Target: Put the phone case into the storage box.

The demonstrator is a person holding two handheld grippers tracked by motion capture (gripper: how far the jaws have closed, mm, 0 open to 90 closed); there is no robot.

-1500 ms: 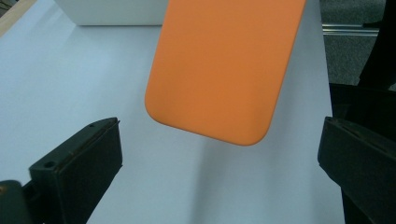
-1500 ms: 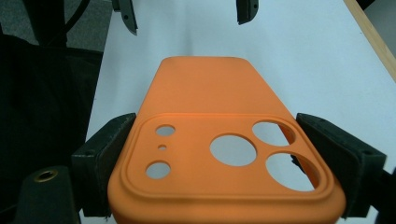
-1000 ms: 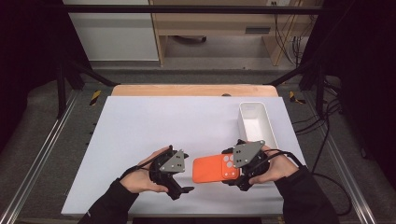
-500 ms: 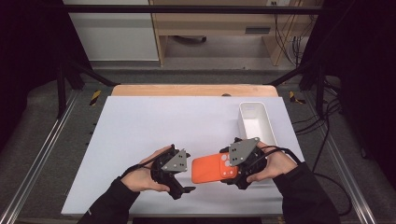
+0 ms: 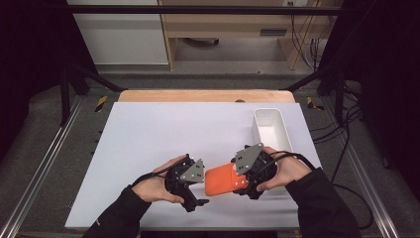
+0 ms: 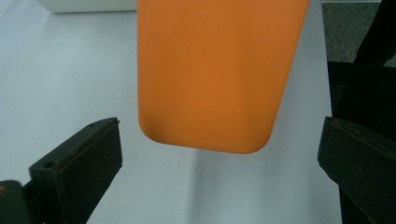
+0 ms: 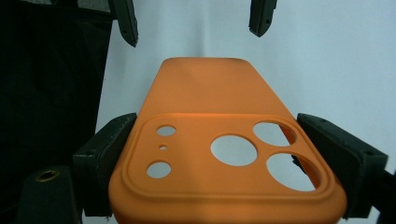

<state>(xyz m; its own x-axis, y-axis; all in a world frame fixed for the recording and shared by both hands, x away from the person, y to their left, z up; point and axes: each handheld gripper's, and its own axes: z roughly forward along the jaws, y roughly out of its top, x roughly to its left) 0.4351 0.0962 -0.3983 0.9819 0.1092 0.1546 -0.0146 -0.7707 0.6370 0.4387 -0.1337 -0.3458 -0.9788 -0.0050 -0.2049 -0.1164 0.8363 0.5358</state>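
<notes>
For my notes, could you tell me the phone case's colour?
Orange phone case, clearest in the right gripper view.

Orange phone case (image 5: 223, 180) sits between the two grippers, near the front of the white table (image 5: 163, 129). Right gripper (image 5: 246, 179) is clamped on the case's right end, w/ the camera holes by its jaws. Left gripper (image 5: 202, 179) is at the case's left end; can't tell if touching. White bin (image 5: 271, 130) stands behind the right hand, near the table's right edge.
</notes>
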